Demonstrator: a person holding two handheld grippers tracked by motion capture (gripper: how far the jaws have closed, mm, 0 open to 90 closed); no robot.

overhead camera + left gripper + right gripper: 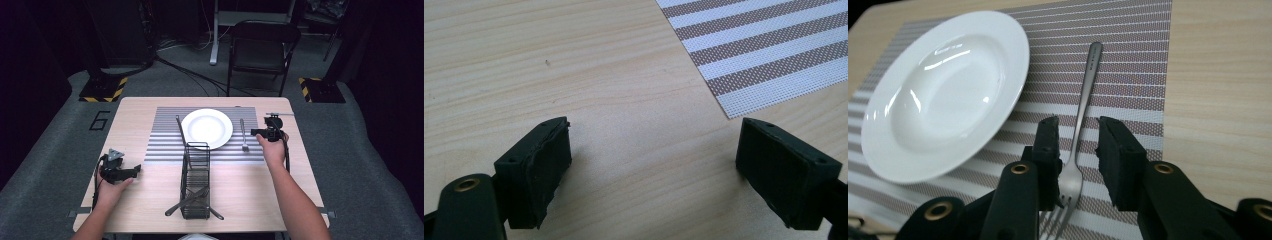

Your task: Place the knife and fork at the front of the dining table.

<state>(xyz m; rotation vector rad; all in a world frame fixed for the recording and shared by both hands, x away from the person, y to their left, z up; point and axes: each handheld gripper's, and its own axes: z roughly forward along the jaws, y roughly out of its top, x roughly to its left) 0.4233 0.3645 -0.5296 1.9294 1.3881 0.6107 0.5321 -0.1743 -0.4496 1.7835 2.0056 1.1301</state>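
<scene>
Pale wooden table [240,200] carries a striped placemat [165,145] along its far edge, with a white plate [207,128] at the mat's middle. Right of the plate, near the mat's right edge, lies a fork [1079,135]. Above it, the right gripper [1077,150] straddles the handle, jaws narrowly parted, not pressing. Near the table's left edge, the left gripper [654,165] rests, jaws wide and empty.

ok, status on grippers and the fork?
Left gripper open over bare table. Right gripper open, fork flat on placemat beside plate. Nothing blocking.
</scene>
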